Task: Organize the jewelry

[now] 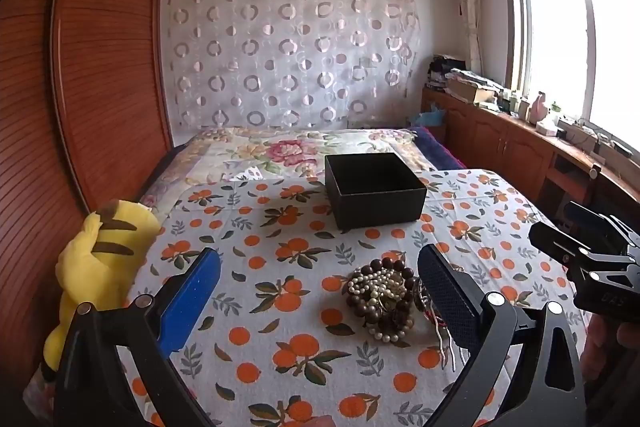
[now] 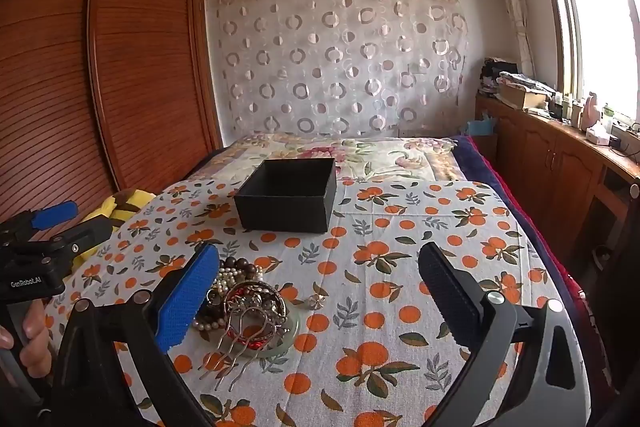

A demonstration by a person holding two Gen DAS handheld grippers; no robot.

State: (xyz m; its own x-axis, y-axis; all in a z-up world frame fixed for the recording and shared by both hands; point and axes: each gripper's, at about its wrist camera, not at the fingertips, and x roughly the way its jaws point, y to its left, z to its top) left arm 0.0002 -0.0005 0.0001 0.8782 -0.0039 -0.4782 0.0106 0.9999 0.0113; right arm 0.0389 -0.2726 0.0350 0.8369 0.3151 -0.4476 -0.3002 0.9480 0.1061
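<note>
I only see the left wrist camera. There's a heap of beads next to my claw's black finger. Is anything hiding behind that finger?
Observer: Yes. The right wrist view shows a pale green bangle lying under the near edge of the jewelry pile.
Operator: Cool! Is any piece lying all by itself?
Observer: One small silvery piece sits alone on the orange-print cloth, just right of the pile and not touching it.
</note>
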